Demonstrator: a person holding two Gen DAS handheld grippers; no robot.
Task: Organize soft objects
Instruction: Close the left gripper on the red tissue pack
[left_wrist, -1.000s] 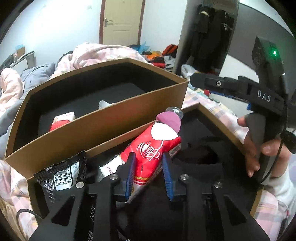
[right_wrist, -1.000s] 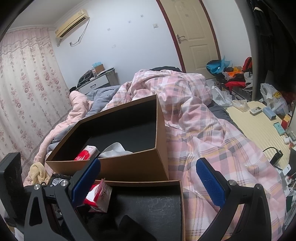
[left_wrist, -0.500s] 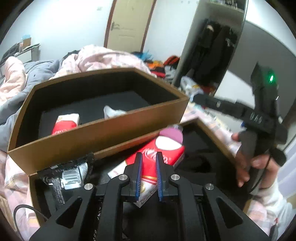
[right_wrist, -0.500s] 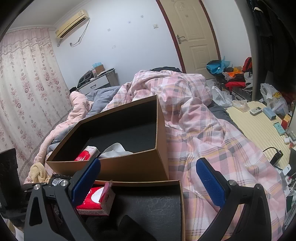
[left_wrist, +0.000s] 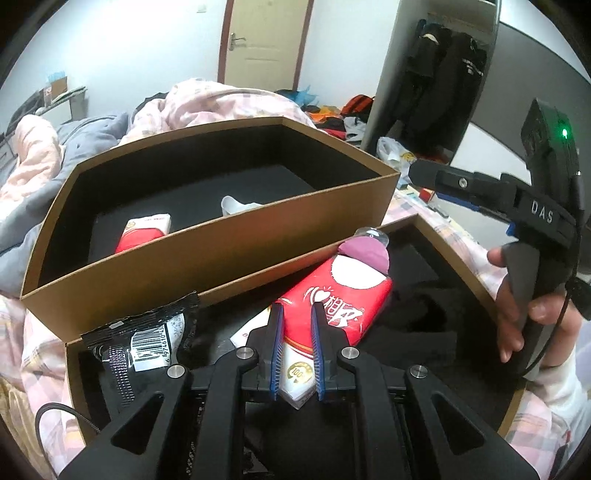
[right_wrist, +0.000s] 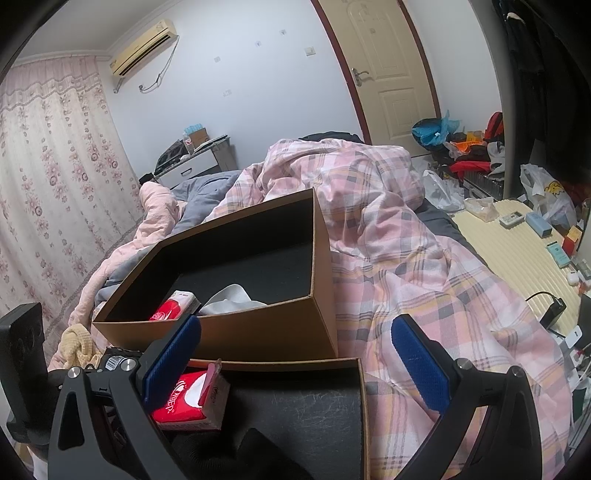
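Two brown boxes, the far box (left_wrist: 229, 236) and the near box (left_wrist: 458, 266), sit touching on the plaid bed (right_wrist: 424, 280), each holding one red tissue pack. Left tongs (left_wrist: 297, 347), angled down, pinch the near tissue pack (left_wrist: 332, 306). Right tongs (right_wrist: 295, 362) gape empty.

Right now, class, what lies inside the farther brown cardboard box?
Inside the brown cardboard box: a red-and-white tissue pack and a white cloth. Its near wall hides their lower parts.
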